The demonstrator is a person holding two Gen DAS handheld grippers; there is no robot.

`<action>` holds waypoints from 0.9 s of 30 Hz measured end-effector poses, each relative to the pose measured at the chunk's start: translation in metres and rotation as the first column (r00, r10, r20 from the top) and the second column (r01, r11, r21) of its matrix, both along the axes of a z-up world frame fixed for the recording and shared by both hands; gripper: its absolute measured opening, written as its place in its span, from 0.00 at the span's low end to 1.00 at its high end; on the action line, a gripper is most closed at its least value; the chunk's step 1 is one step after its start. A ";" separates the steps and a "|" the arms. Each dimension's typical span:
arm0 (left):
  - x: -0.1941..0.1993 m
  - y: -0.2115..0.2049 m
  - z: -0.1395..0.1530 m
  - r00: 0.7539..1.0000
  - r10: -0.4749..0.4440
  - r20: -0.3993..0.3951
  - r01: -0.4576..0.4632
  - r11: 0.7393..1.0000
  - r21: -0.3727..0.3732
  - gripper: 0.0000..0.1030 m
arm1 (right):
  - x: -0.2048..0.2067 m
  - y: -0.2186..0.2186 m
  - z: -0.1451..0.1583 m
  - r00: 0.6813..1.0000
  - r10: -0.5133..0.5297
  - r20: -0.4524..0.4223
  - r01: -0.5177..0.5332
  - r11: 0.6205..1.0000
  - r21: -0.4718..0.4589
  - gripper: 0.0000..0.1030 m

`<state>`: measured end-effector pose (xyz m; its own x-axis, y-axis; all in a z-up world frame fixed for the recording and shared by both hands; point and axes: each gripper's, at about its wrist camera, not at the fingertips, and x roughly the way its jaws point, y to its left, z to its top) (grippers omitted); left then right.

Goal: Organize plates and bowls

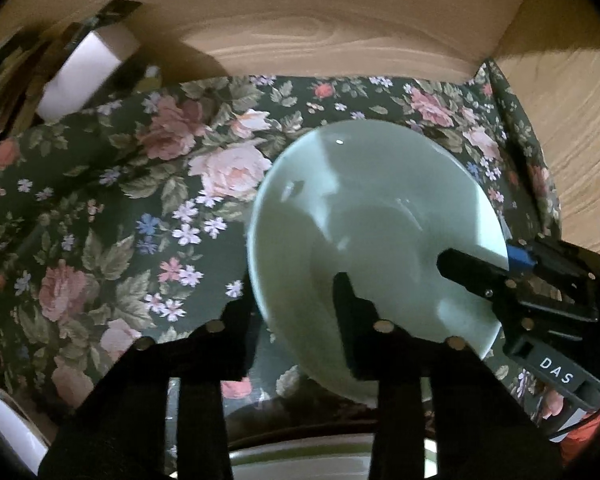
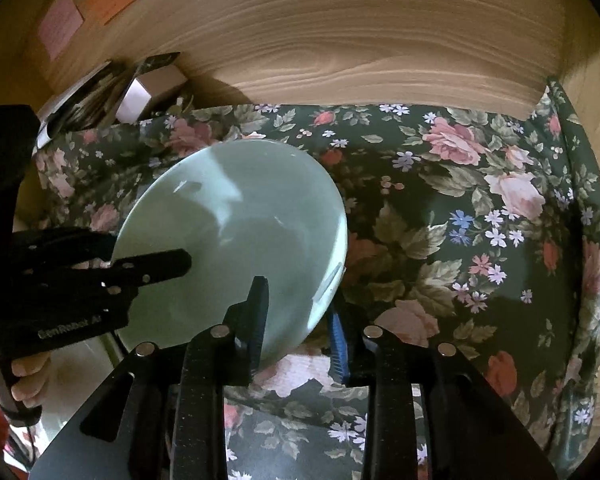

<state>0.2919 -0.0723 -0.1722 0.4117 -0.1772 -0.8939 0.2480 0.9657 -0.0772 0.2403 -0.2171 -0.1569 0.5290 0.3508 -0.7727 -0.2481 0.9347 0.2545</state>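
A pale green bowl (image 1: 376, 236) sits tilted at the centre-right of the left wrist view, above a floral cloth (image 1: 112, 208). The left gripper (image 1: 296, 304) pinches its near rim, one finger inside and one outside. In the right wrist view the right gripper (image 2: 300, 316) likewise grips the bowl's rim at lower centre, with a white box (image 2: 134, 100) at upper left against the wooden wall (image 2: 340, 32)
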 end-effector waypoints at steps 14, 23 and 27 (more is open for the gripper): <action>-0.020 0.003 0.024 0.994 -0.001 0.113 0.000 1.000 0.008 0.24 | -0.009 0.004 0.023 0.997 -0.008 0.081 0.006 1.000 0.025 0.24; -0.051 0.026 0.061 0.977 0.040 0.207 -0.030 0.998 -0.052 0.24 | -0.026 0.019 0.058 0.983 0.022 0.184 -0.026 1.000 0.018 0.24; -0.063 0.036 0.068 0.972 0.062 0.228 -0.050 0.997 -0.058 0.24 | -0.033 0.029 0.066 0.978 0.043 0.205 -0.049 0.999 0.020 0.24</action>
<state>0.2290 -0.0367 -0.1040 0.6149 -0.1913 -0.7650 0.2108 0.9747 -0.0743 0.2072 -0.1886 -0.0911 0.6579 0.3959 -0.6407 -0.3399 0.9152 0.2165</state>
